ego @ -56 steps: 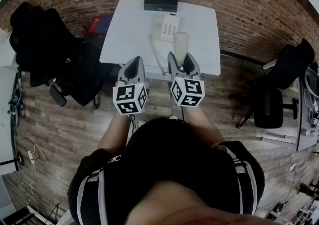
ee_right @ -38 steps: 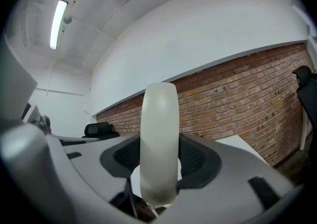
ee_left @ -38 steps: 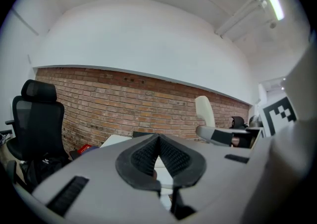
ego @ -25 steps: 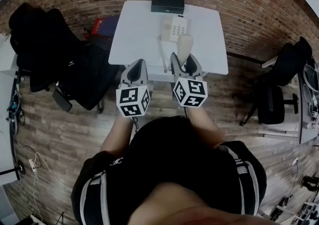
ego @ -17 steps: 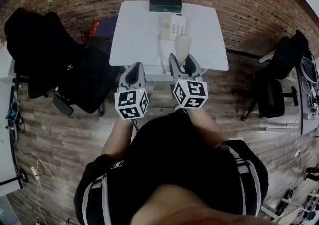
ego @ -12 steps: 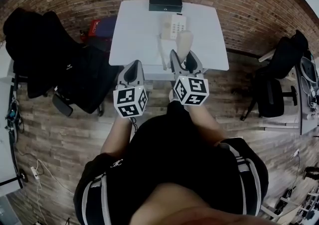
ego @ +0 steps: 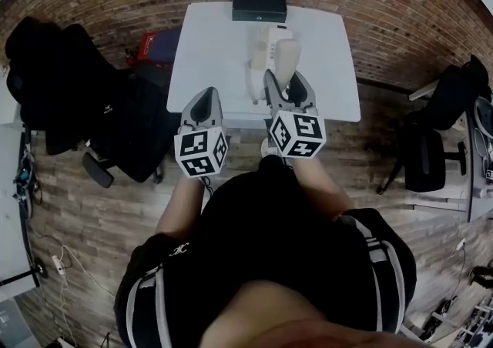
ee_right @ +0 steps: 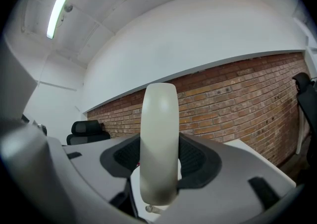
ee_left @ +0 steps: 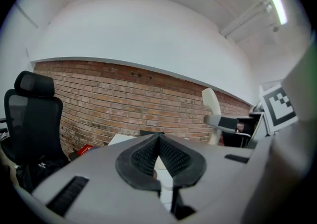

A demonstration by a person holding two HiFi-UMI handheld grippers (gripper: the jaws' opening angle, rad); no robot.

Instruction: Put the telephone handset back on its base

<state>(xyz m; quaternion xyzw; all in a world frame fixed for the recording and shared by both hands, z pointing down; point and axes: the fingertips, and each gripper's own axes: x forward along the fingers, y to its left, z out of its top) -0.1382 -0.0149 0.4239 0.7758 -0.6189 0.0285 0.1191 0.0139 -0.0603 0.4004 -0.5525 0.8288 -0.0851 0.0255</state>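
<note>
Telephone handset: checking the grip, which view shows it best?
Right gripper view: the handset fills the centre, upright, clamped between the jaws. The head view shows it small from above; the left gripper view, only off to one side.

Grey left gripper [ego: 202, 97] and right gripper [ego: 286, 81] bear black-and-white marker cubes [ego: 201, 153].

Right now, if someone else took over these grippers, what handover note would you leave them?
Right gripper: shut on the handset, which stands upright between the pads, over the near part of the table.
Left gripper: shut, nothing between the jaws, held at the table's near edge.
Base: on the table just beyond the handset, with a black box behind it.
Done: handset gripped and off the base.
Left: carry it forward, lower it onto the base, release.
</note>
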